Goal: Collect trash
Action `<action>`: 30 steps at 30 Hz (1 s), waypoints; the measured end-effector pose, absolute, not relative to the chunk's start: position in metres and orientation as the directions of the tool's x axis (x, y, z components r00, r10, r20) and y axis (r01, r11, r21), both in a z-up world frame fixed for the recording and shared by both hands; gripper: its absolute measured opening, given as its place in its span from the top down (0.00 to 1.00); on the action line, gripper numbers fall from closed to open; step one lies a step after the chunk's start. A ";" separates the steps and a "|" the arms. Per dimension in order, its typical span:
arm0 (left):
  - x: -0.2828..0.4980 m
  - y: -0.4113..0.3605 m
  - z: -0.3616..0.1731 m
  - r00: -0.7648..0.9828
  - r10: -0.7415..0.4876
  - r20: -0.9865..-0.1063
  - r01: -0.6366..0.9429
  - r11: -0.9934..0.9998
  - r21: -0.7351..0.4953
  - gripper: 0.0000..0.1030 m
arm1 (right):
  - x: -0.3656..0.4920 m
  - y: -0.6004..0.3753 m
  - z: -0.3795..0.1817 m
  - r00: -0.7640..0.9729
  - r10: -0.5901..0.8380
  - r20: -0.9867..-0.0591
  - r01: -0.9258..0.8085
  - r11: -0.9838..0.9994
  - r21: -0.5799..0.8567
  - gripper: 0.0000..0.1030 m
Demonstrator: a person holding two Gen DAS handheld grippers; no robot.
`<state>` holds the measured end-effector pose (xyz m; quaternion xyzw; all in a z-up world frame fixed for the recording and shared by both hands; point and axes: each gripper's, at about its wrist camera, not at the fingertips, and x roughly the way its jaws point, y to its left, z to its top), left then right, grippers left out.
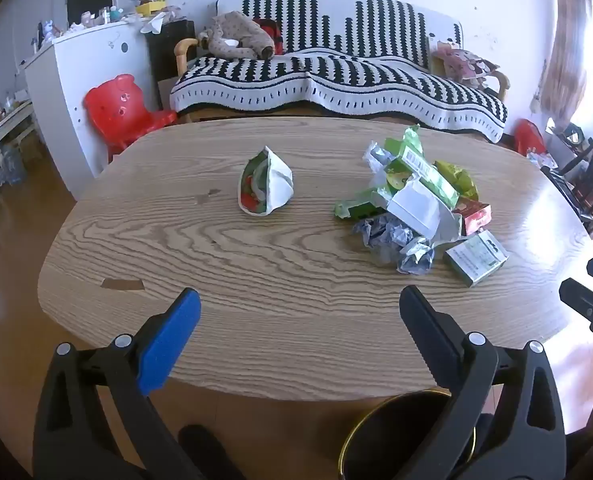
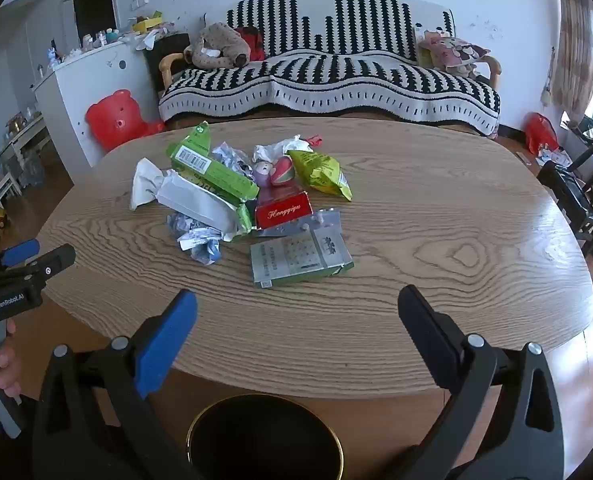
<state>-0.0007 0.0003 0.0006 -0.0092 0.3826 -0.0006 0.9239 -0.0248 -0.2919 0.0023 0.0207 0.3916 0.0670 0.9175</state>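
Note:
A pile of trash (image 1: 420,204) lies on the oval wooden table (image 1: 224,264): green cartons, crumpled paper, a red box and a flat grey-green box (image 2: 300,260). It also shows in the right wrist view (image 2: 240,196). A lone white and red wrapper (image 1: 265,182) lies left of the pile. A black bin with a gold rim (image 2: 264,438) stands on the floor below the table's near edge. My left gripper (image 1: 298,306) is open and empty over the near edge. My right gripper (image 2: 296,306) is open and empty, just short of the flat box.
A sofa with a black and white cover (image 1: 336,76) stands behind the table. A red bear-shaped chair (image 1: 124,110) and a white cabinet (image 1: 80,80) are at the back left. Dark furniture (image 2: 576,196) stands at the right.

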 end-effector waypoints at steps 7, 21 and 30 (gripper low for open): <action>0.003 -0.001 0.000 0.691 0.002 -0.723 -0.005 1.000 -0.002 0.06 | -0.025 -0.290 0.001 0.680 0.134 -0.721 -0.111 0.991 0.080 0.05; 0.000 0.000 0.000 0.698 0.007 -0.716 -0.007 1.000 0.004 0.06 | -0.027 -0.290 0.002 0.688 0.138 -0.712 -0.112 0.990 0.084 0.05; -0.001 0.000 0.000 0.697 0.008 -0.717 -0.006 1.000 0.005 0.06 | -0.027 -0.287 0.003 0.691 0.135 -0.710 -0.112 0.990 0.079 0.05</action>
